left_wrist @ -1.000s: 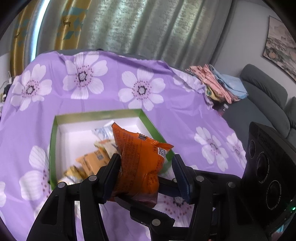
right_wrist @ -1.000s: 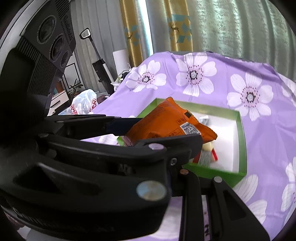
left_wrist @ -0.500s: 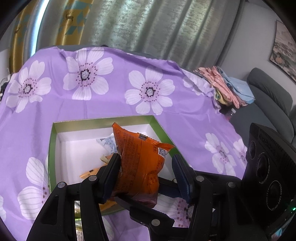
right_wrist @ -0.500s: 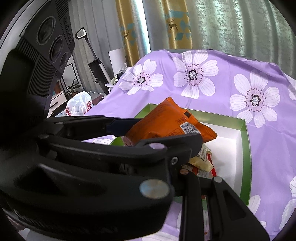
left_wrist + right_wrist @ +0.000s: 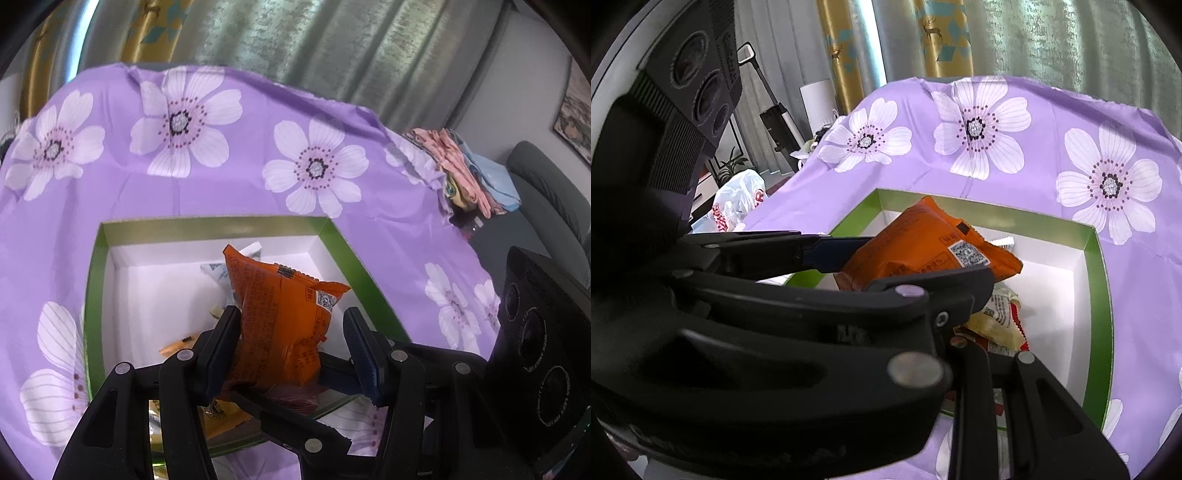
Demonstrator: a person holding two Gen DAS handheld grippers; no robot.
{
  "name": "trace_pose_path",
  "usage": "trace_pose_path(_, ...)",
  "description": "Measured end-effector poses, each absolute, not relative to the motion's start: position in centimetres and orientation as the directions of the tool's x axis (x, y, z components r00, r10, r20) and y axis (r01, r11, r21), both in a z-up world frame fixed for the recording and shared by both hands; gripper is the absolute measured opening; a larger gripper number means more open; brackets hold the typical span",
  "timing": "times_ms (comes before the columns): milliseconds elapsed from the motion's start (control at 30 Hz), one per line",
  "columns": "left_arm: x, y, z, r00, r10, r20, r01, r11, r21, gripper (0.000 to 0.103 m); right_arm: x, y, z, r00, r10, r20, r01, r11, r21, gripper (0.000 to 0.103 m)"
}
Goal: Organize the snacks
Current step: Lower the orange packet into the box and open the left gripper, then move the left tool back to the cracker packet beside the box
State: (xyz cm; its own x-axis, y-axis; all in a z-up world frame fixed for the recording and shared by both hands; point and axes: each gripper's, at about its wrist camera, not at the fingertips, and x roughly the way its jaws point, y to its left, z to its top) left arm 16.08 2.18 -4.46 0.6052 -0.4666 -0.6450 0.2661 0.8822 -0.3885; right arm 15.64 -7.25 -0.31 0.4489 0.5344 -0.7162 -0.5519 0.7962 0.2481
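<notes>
1. The left gripper (image 5: 291,332), low in frame, stands part-open, one finger (image 5: 221,343) against the orange snack bag (image 5: 280,317).
2. That bag hangs over the green box (image 5: 92,280).
3. The right gripper's (image 5: 982,354) opening cannot be made out.

A home living room is showing here: a grey sofa (image 5: 550,192) is sitting at the right, long curtains (image 5: 332,48) are hanging at the far side, a framed picture (image 5: 574,122) is hanging on the wall, and a stick vacuum (image 5: 775,114) is standing at the far left.
</notes>
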Motion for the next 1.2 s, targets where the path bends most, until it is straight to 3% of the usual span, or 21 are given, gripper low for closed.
trace_pose_path(800,17.4,2.8,-7.0,0.565,-0.431,-0.704,0.177,0.896,-0.407,0.058,16.6,-7.0,-1.8,0.417,0.496,-0.762,-0.518,0.818,0.249,0.036)
trace_pose_path(1033,16.6,3.1,-6.3,0.583,-0.399,-0.708,0.157,0.91,-0.383,0.077,16.0,-7.5,-1.5,0.44,0.476,-0.762,-0.494,0.837,0.238,0.051)
trace_pose_path(1200,15.7,3.1,-5.4,0.6,-0.375,-0.707,0.151,0.921,-0.36,0.078,15.4,-8.1,-0.8,0.464,0.464,-0.754,-0.476,0.849,0.229,0.063)
